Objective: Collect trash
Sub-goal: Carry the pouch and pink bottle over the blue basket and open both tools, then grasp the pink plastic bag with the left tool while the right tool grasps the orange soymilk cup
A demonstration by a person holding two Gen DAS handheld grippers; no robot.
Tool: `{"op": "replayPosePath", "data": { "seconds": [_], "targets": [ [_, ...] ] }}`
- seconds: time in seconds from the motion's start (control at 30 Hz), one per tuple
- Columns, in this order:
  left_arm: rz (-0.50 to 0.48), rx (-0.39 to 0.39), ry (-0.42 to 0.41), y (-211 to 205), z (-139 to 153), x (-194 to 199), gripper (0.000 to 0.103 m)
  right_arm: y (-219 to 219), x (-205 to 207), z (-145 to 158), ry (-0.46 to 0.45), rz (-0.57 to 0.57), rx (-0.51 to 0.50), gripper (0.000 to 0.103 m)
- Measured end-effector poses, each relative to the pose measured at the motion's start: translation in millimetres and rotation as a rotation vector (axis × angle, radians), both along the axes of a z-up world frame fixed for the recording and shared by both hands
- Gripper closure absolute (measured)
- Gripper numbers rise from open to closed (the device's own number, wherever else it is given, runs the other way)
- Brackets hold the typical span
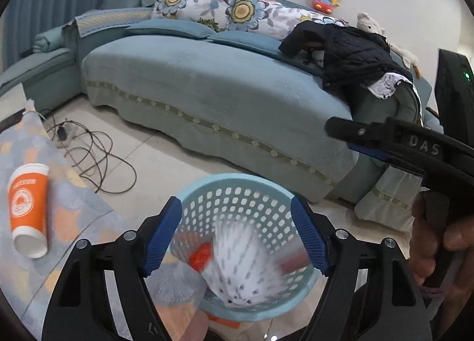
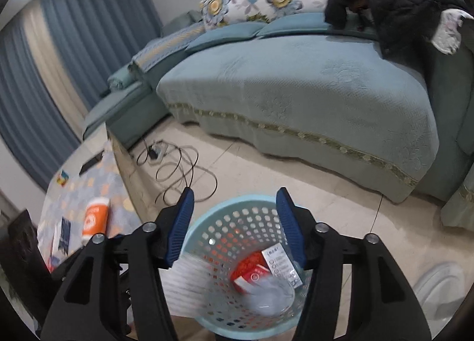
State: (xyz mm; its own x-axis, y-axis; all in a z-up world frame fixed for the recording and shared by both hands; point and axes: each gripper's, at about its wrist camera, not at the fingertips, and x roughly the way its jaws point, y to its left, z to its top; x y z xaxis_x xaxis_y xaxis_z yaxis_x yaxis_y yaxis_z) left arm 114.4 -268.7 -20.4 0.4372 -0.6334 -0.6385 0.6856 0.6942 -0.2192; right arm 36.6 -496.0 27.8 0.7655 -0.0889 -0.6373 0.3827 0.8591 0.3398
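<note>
One light-blue perforated basket point(image 1: 237, 192), one orange paper cup point(image 1: 28, 207) lying on the table, one red carton point(image 2: 251, 272) and one white printed box point(image 2: 281, 264) in the basket, one black jacket point(image 1: 355, 53), one floral pillow point(image 1: 219, 9), five plush toys along the sofa back, two grippers

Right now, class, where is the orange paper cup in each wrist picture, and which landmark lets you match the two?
Left wrist view: the orange paper cup lies on its side at the far left, on the patterned tablecloth.
Right wrist view: the orange paper cup lies at lower left, left of the gripper's fingers.
Shared landmark: the light blue perforated basket, bottom centre in both.
</note>
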Motion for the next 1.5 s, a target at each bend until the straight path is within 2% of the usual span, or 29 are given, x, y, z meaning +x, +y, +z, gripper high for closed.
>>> {"op": "replayPosePath", "data": {
  "seconds": [0.17,0.23,0.33,0.4,0.53,0.7,0.83,0.97,1.1,1.17,1.27,1.37,1.4,1.47,1.5],
  "targets": [
    [0.015,0.019,-0.020,10,4,-2,0.029,-6,0,-2,-0.002,-0.020,0.030,0.044],
    [0.022,0.043,-0.033,19,5,-6,0.029,-5,1,-2,0.001,-0.021,0.032,0.040],
    [0.031,0.124,-0.089,40,3,-16,0.028,1,4,-3,0.004,-0.009,0.042,0.037],
    [0.040,0.210,-0.146,62,-4,-26,0.028,8,8,-3,0.010,0.005,0.036,0.037],
    [0.100,0.329,-0.178,119,-14,-32,0.028,24,15,-2,0.019,0.035,0.016,0.037],
    [0.266,0.399,-0.164,212,-12,-17,0.028,62,31,0,0.037,0.111,-0.018,0.037],
    [0.441,0.444,-0.155,285,-9,9,0.028,104,43,8,0.024,0.203,-0.054,0.037],
    [0.641,0.497,-0.134,348,-7,40,0.028,156,55,15,0.017,0.298,-0.117,0.037],
    [0.764,0.575,-0.147,399,-15,58,0.028,201,69,16,0.026,0.379,-0.118,0.036],
    [0.832,0.558,-0.096,427,-23,68,0.028,223,73,18,0.026,0.415,-0.131,0.036],
    [0.869,0.496,0.018,447,-40,80,0.028,253,77,18,0.026,0.466,-0.155,0.036],
    [0.887,0.449,0.055,454,-44,86,0.028,279,86,16,0.043,0.513,-0.188,0.035],
    [0.896,0.438,0.064,455,-43,87,0.031,289,91,15,0.053,0.530,-0.202,0.030],
    [0.904,0.417,0.080,457,-42,86,0.057,301,103,10,0.066,0.551,-0.216,0.027],
    [0.907,0.415,0.079,457,-43,81,0.059,306,109,5,0.075,0.555,-0.215,0.026]
  ]
}}
